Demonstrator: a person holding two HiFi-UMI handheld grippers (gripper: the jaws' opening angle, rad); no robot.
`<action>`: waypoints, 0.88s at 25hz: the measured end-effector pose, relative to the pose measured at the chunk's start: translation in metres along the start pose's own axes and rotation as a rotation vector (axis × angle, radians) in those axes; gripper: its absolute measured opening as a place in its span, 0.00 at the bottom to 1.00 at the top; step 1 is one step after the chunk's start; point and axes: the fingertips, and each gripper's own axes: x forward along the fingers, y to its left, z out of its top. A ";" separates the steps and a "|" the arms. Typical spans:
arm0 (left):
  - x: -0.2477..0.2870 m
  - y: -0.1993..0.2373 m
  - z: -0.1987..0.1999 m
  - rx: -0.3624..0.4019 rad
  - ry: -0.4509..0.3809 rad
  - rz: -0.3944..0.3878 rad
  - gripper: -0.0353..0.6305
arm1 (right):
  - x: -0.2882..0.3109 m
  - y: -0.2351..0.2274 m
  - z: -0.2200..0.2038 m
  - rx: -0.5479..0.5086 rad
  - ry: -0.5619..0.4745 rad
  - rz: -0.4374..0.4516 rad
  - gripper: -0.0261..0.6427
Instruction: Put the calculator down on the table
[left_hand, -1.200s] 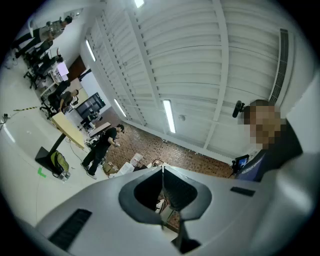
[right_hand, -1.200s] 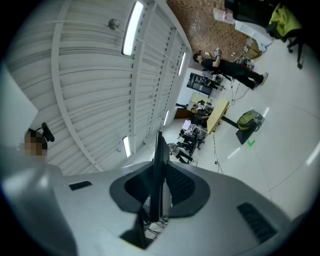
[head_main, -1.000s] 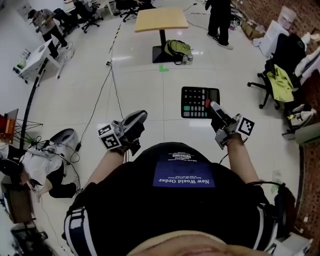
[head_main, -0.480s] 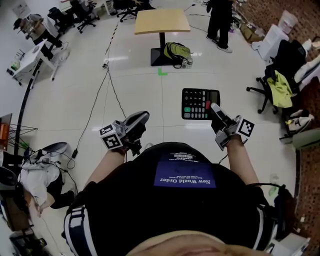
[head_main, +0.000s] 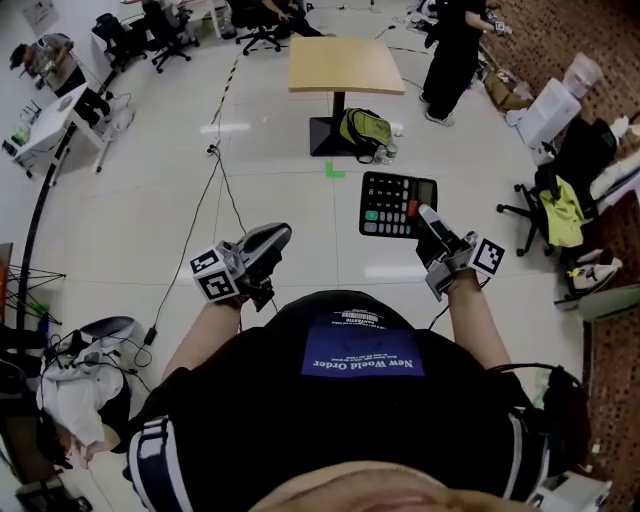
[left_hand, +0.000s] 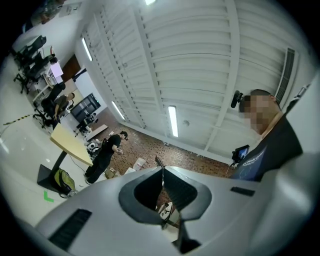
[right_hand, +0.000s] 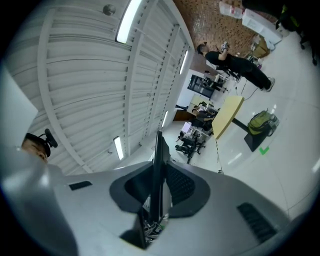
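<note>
A wide white-tiled floor is seen, with a wooden-topped table (head_main: 345, 65) ahead. The calculator (head_main: 398, 204) is held in the air short of the table, clamped by its near right corner in the right gripper (head_main: 428, 218). The left gripper (head_main: 272, 240) is pressed together on nothing, farther from the table. The calculator is judged stiff, light and smooth, so an edge hold suits it. Compared with half a second ago, the table is seen nearer, and the clamp is unchanged.
</note>
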 end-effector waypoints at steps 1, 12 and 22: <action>-0.001 0.011 0.006 0.002 -0.001 0.009 0.08 | 0.012 -0.004 0.002 0.004 0.006 0.001 0.11; 0.031 0.118 0.036 0.027 0.006 0.138 0.06 | 0.103 -0.089 0.060 0.054 0.068 -0.002 0.11; 0.155 0.227 0.091 0.096 -0.055 0.245 0.06 | 0.205 -0.184 0.193 0.045 0.213 0.102 0.11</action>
